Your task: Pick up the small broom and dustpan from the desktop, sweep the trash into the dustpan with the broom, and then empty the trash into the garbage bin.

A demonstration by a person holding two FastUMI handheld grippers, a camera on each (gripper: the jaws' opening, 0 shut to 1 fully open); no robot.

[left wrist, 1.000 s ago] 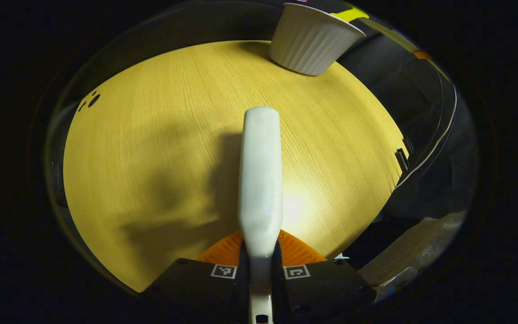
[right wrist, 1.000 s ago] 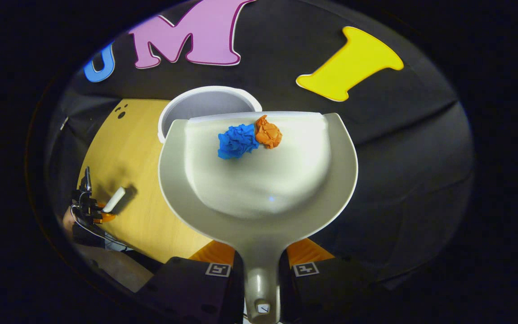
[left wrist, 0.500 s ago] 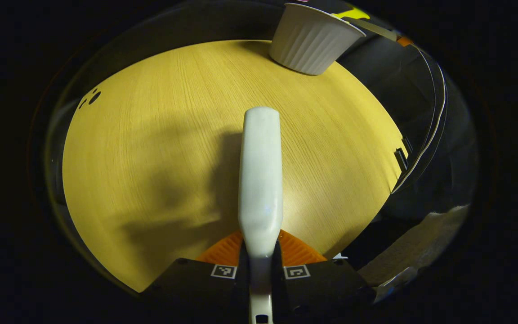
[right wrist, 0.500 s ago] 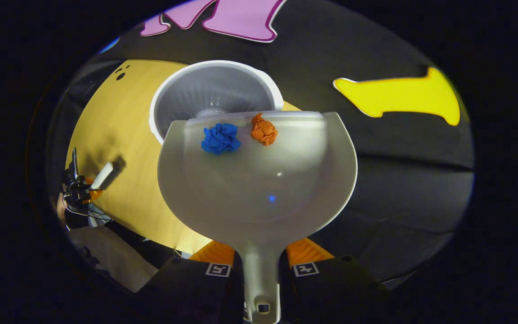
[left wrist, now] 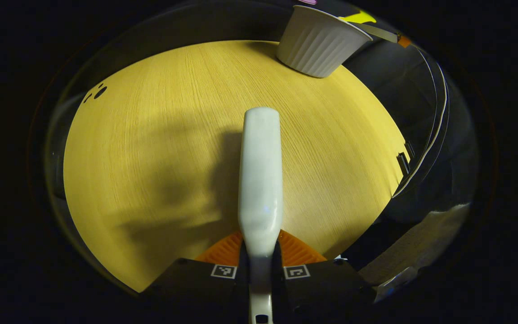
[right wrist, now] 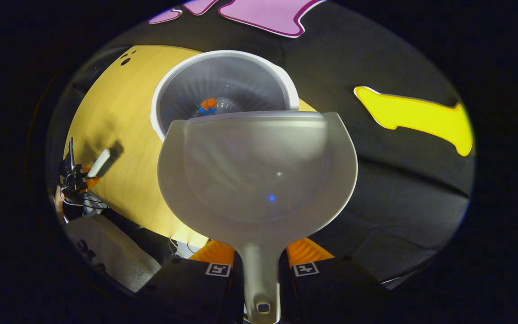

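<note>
Orange and blue crumpled paper scraps (right wrist: 207, 106) lie at the bottom of the white ribbed plastic bin (right wrist: 223, 85), just ahead of the tipped grey plastic dustpan (right wrist: 259, 175), whose handle runs back into the clamped right gripper (right wrist: 260, 270). Left gripper (left wrist: 260, 270) grips the white broom handle (left wrist: 260, 175), bin far ahead-right.

left gripper (left wrist: 260, 257): fingers clamped | right gripper (right wrist: 261, 263): fingers clamped, tipped forward

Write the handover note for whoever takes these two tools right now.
Left tool: shut on the white plastic broom, held over the yellow wooden desktop.
Right tool: shut on the handle of the pale grey plastic dustpan, tipped over the white ribbed garbage bin.
Done: the pan is empty; the blue and orange paper wads lie in the bin.
Left: nothing in the task itself.
</note>
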